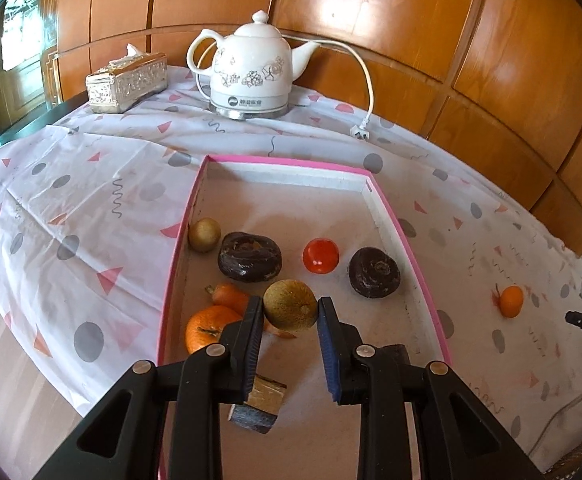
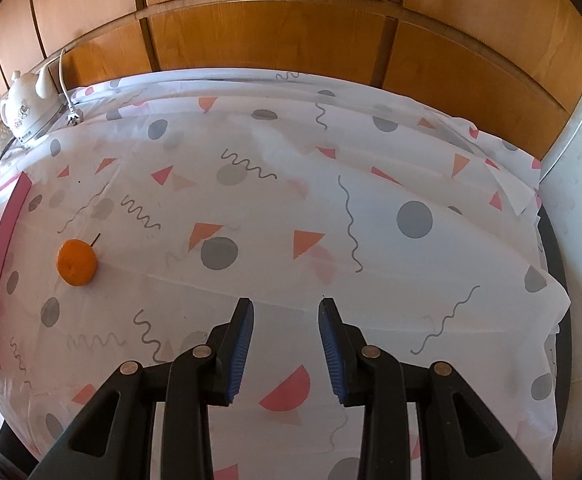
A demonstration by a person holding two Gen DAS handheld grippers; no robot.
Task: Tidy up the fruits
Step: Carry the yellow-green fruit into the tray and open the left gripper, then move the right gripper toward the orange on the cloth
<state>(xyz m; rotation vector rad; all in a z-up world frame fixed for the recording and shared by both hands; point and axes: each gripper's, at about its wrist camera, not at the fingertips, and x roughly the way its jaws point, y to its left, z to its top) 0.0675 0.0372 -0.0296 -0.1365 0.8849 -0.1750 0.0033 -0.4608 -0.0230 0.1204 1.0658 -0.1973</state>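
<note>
**A:** What's the biggest thing there?

**B:** The patterned cloth (image 1: 91, 208) over the table. On it lies a pink-rimmed box (image 1: 179, 240), open at the top. At the far edge, by the wood panelling, stand a white kettle (image 1: 251, 68) and a tissue box (image 1: 127, 82).

**A:** And the grippers?

**B:** The left gripper (image 1: 291, 312) hangs over the near part of the box, angled down, its tips pinching a kiwi (image 1: 290, 304). The right gripper (image 2: 287, 308) is over bare cloth well to the right of the box, its jaws apart with nothing between them.

**A:** What's in the box?

**B:** Two dark, flattened fruits (image 1: 249, 256), one mid-left and one near the right wall. An orange (image 1: 207, 328) sits in the near left corner, with a carrot (image 1: 231, 296) just behind it. A tomato (image 1: 321, 255) lies between the dark fruits. A small tan fruit (image 1: 205, 234) is against the left wall. A cut chunk (image 1: 261, 404), dark outside and pale inside, lies below the left finger.

**A:** Anything outside?

**B:** A second orange (image 2: 77, 262) on the cloth, near the box's right wall but not touching it.
</note>
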